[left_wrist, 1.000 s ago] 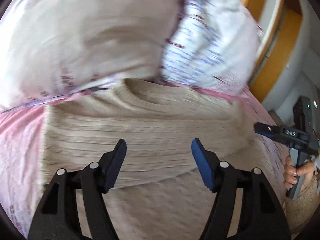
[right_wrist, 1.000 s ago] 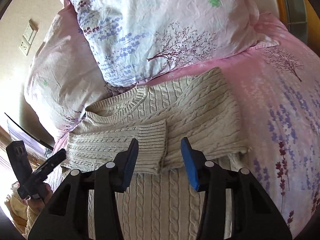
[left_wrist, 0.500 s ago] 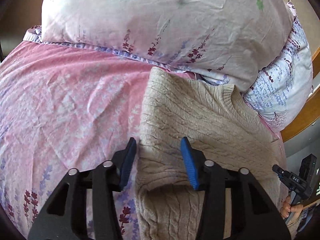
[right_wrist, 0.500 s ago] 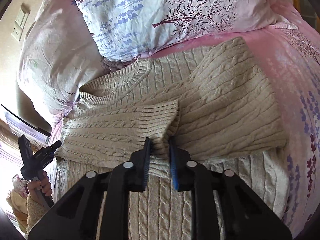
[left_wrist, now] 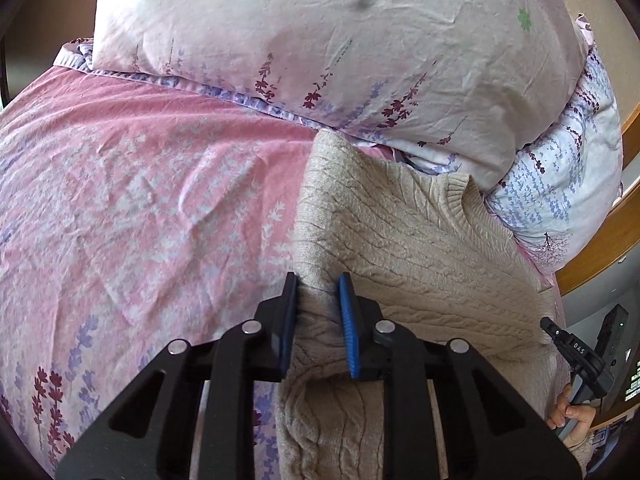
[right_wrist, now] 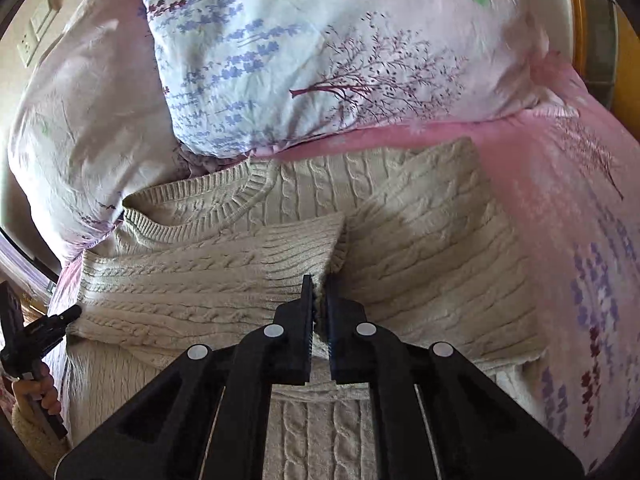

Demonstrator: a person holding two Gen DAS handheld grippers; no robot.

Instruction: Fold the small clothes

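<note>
Pink bedspread (left_wrist: 140, 200), beige cable-knit sweater (right_wrist: 420, 248)

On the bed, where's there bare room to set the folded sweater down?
Bare pink sheet lies on the sweater's left-gripper side, below the pale pillow. A narrower strip of sheet flanks the opposite edge, seen from the right gripper. It is crowded at the collar, where the floral pillow presses in.

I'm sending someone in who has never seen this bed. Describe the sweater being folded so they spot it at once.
Find the pink floral bedsheet, then the two flowered pillows at its head. Right below them lies the sweater, neckline toward the pillows, sleeves folded across its chest, pinched by the left gripper and the right gripper. It alone is plain beige cable knit; everything around it is printed cotton.
</note>
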